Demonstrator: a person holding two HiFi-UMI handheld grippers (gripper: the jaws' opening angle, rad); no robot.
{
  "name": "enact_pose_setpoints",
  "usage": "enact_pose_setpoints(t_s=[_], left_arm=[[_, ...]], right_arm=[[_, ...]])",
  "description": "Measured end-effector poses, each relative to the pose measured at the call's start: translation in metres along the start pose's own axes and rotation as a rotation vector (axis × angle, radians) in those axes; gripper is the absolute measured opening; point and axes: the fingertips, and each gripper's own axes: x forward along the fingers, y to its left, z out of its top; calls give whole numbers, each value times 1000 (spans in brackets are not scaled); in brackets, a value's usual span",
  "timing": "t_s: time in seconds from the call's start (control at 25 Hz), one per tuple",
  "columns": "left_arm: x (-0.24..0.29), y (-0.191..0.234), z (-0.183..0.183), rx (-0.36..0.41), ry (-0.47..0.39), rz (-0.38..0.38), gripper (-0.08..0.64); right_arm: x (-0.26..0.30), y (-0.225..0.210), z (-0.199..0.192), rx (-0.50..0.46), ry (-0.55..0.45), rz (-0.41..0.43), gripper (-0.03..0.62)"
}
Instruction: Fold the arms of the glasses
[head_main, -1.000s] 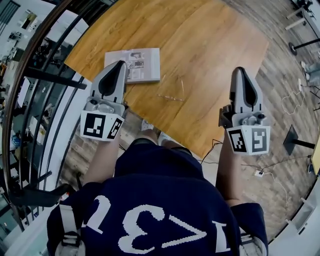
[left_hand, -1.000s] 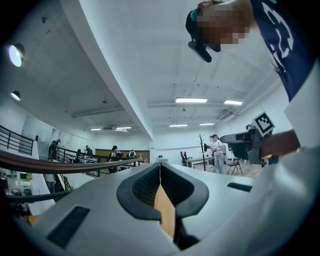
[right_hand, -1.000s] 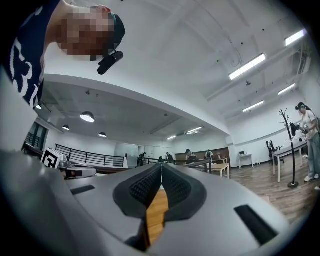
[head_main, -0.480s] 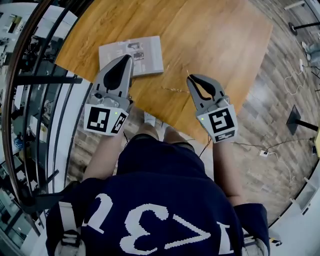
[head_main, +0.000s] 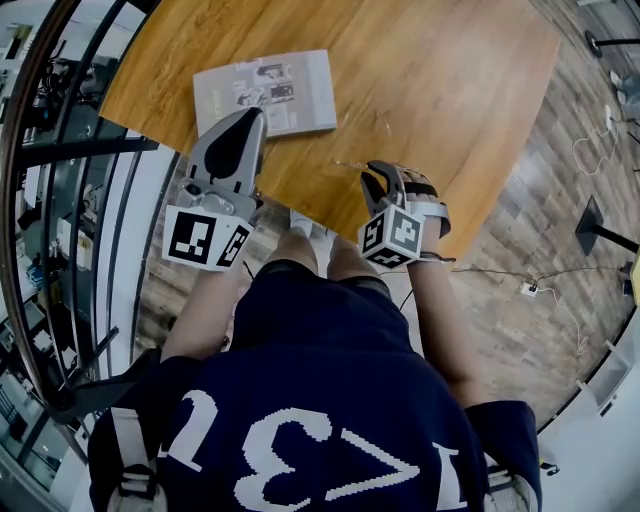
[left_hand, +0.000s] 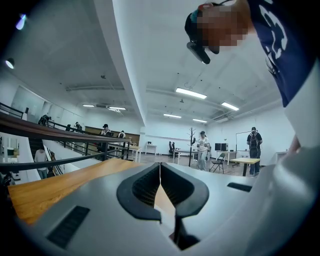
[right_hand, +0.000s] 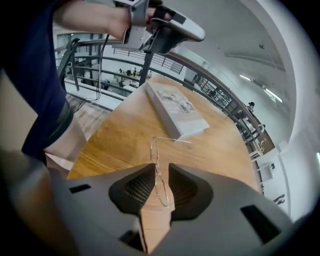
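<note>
While the arms of the glasses are not yet folded, the step in hand reads as the approach to a first hold. Left claw (left_hand: 160, 166): pressed together, nothing in it, held level by the near left edge of the surface (head_main: 430, 80). Booklet (head_main: 265, 95): flat, closed, just beyond the left claw; no part in the job. Glasses (right_hand: 154, 151): thin wire frame, on the surface near its front edge, one arm splayed out toward the booklet; the other arm cannot be made out. Right claw (right_hand: 161, 168): tilted down, spread narrowly, nearer lens standing in the gap, pads not visibly pressing. Next move, as judged: a light pinch on the frame, then the left claw to swing an arm inward; the wire looks easily bent.
</note>
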Motion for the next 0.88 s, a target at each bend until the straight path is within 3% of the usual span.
enact_pose_setpoints(t_s=[0.2, 0.44, 0.72, 0.88], left_arm=[[-8, 11, -7, -8, 11, 21, 18], [-15, 20, -9, -15, 17, 48, 18], [-12, 19, -4, -26, 2, 38, 18], [-3, 7, 0, -49, 10, -39, 18]], right_arm=[[18, 11, -4, -99, 56, -24, 103], [22, 5, -5, -94, 66, -70, 64], [1, -17, 10, -44, -12, -80, 38], [-22, -30, 21, -59, -87, -41, 37]])
